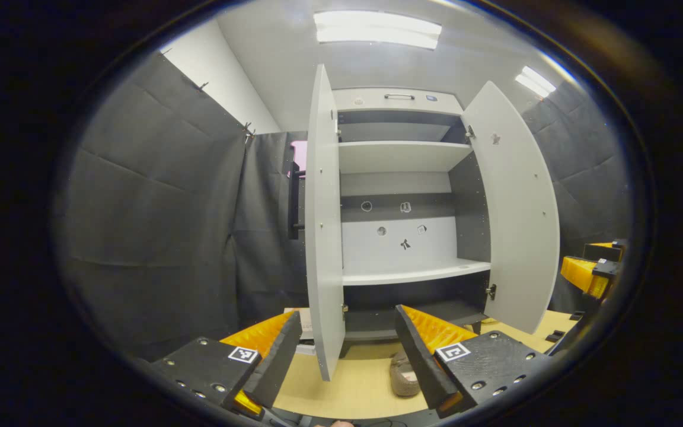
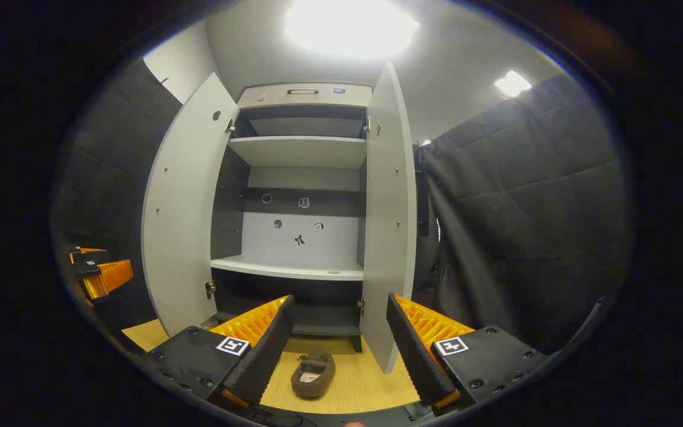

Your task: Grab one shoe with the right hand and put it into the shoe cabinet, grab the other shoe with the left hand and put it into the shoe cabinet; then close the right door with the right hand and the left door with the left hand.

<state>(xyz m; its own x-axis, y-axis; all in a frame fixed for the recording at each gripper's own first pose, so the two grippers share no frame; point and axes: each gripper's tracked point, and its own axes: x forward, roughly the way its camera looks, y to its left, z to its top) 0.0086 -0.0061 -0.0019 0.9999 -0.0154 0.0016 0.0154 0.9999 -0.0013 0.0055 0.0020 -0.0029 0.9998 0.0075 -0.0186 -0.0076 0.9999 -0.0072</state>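
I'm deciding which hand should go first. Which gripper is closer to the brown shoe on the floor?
Right, as far as I can judge. The shoe lies centred between the open right gripper fingers; for the left gripper, the shoe sits off by one finger, partly hidden.

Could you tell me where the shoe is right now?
In the right gripper view the shoe lies on the floor before the open cabinet, between the right gripper fingers.
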